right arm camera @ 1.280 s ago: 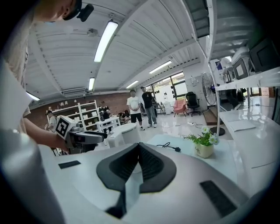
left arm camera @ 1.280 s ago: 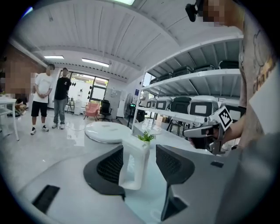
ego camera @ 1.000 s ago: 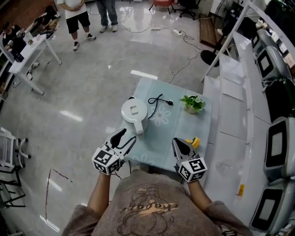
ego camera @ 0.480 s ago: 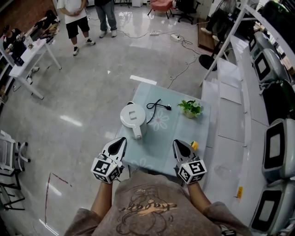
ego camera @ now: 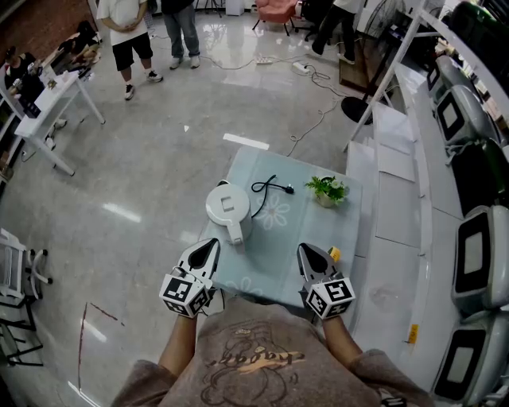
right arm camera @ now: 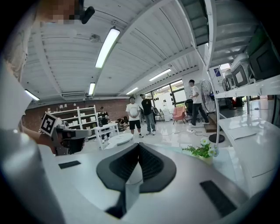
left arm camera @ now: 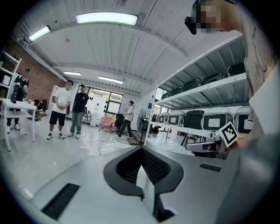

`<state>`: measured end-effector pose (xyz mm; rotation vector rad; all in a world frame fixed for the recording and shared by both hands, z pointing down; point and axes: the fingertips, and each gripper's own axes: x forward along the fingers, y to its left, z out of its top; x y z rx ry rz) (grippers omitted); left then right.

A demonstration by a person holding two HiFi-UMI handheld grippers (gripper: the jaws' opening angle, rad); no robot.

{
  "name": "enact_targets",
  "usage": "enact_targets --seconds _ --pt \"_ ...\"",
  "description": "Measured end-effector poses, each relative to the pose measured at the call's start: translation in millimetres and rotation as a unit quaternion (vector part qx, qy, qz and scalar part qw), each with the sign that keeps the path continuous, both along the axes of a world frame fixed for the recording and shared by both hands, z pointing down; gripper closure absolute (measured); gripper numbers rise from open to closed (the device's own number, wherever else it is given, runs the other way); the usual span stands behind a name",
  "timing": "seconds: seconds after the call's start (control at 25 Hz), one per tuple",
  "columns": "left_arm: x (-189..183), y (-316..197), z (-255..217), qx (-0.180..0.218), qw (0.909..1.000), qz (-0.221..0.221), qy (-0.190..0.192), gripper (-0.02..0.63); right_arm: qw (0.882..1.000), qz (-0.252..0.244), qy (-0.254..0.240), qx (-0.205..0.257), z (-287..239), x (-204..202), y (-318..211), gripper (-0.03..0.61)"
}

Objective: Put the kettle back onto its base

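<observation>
The white kettle [ego camera: 228, 208] stands on the left part of the small pale-green table [ego camera: 318, 226], handle toward me; its lid [right arm camera: 117, 139] shows as a pale oval. Its base is hidden under it, and a black cord with plug [ego camera: 269, 187] lies beside it. My left gripper [ego camera: 211, 242] hangs near the table's front left edge, just short of the handle. Its jaws are closing the last bit and meet [left arm camera: 141, 148] with nothing between them. My right gripper [ego camera: 303, 248] is shut and empty over the front right of the table [right arm camera: 138, 145].
A small potted plant [ego camera: 326, 189] stands at the table's far right, and a small yellow object [ego camera: 335, 253] lies beside the right gripper. Shelves with machines [ego camera: 477, 254] line the right side. People [ego camera: 127, 24] stand far off, beside a white table [ego camera: 48, 87].
The left gripper's jaws, wide open beside the kettle handle a second ago, have closed empty and it has drawn slightly back. The right gripper has barely moved.
</observation>
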<state>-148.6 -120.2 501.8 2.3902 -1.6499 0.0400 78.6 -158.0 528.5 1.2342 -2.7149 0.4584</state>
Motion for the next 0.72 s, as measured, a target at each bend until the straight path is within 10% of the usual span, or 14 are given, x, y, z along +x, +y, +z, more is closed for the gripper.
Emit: enact_targets --seconds 0.72 --pt "-5.1 -3.3 -0.4 -0.015 0.9997 -0.005 0.021 0.592 1.000 -0.011 0.001 0.001 3.8 -3.8 -1.8 0.580"
